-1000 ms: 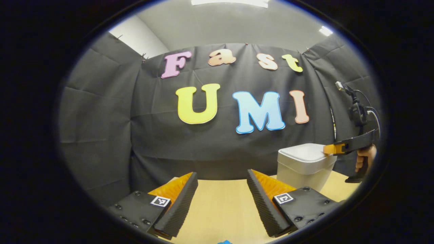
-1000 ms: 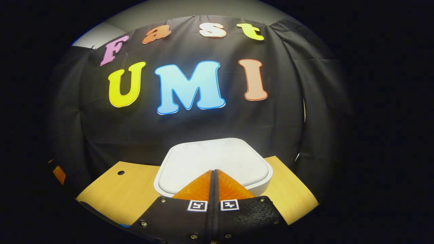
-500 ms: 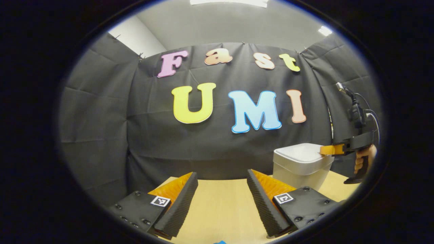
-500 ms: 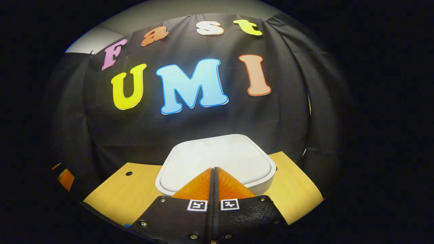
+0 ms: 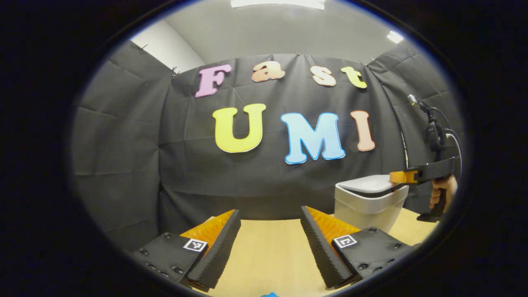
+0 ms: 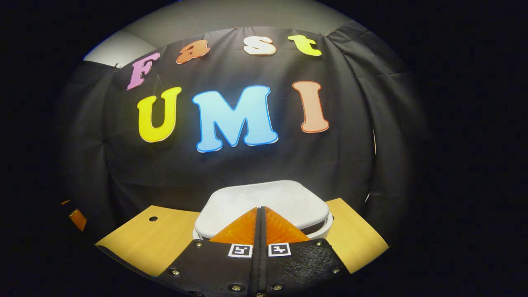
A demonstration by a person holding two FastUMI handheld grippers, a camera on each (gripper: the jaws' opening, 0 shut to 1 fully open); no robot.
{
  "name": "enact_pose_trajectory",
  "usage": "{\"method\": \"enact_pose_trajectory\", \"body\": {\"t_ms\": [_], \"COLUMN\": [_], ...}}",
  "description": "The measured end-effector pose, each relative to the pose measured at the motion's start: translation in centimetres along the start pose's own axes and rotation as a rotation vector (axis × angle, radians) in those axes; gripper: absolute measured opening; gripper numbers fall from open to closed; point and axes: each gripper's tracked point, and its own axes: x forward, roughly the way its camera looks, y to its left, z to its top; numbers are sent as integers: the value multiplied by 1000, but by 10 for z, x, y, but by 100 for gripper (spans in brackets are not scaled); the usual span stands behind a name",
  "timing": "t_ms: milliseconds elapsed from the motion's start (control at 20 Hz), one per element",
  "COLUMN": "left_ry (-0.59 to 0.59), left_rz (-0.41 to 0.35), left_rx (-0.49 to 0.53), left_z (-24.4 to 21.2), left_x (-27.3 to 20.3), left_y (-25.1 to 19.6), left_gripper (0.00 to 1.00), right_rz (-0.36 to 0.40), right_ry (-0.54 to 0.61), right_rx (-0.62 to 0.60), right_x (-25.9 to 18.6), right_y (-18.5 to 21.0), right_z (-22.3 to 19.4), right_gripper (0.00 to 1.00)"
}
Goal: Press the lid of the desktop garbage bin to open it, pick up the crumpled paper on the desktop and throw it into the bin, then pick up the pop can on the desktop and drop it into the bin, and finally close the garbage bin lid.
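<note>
Opening stage: closed right gripper (image 6: 259, 211) at near edge of lid (image 6: 264, 200), sprung just ajar on bin (image 5: 368, 208) at table's (image 5: 268, 251) far right; left gripper (image 5: 270, 231) open, empty; paper, can, closing outstanding.

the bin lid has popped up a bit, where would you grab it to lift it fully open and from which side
Grip the lid by its raised front lip, coming from the front where the right gripper sits: a dark gap shows between that edge and the bin, and it looks hinged at the back.
</note>
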Motion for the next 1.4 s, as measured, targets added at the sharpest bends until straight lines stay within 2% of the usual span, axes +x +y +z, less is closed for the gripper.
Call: {"method": "enact_pose_trajectory", "body": {"t_ms": [50,100,200,450,650,700,750,850,900,1000,1050,1100,1150,1300,1350,1400], "left_ry": [2,3,-1,-4,-3,-3,-4,-3,-3,-2,-3,-2,-2,-3,-3,-2], "left_rz": [5,9,17,18,16,17,17,16,15,13,12,10,9,6,5,4], "left_rx": [-2,-3,-2,-1,-9,-9,-9,-9,-10,-11,-11,-11,-10,-9,-8,-7], "left_z": [-1,-3,1,2,1,2,3,2,2,1,1,2,1,2,2,3], "left_x": [-2,-3,-4,-4,-4,-4,-4,-4,-4,-5,-5,-4,-5,-6,-5,-6], "left_y": [1,2,6,7,7,7,8,9,8,8,7,7,6,8,7,7], "left_gripper": [100,95,100,100,100,95,100,100,96,96,100,95,100,100,100,96], "right_rz": [0,0,2,9,3,4,3,3,-2,-17,-23,-28,-28,-9,-8,-7], "right_ry": [-20,-38,-68,-140,-147,-149,-155,-164,-166,-168,-170,-168,-168,-153,-147,-144], "right_rx": [-5,-12,-26,-51,-76,-81,-85,-94,-103,-114,-111,-107,-101,-60,-45,-33], "right_x": [-1,-2,-5,-11,-16,-19,-22,-27,-29,-34,-36,-39,-43,-43,-44,-44], "right_y": [1,2,6,14,14,14,15,17,17,16,16,15,15,16,15,14], "right_z": [8,14,27,53,56,56,58,61,61,62,63,61,60,55,53,52], "right_gripper": [0,0,0,0,0,0,0,0,0,0,0,0,0,0,3,8]}}
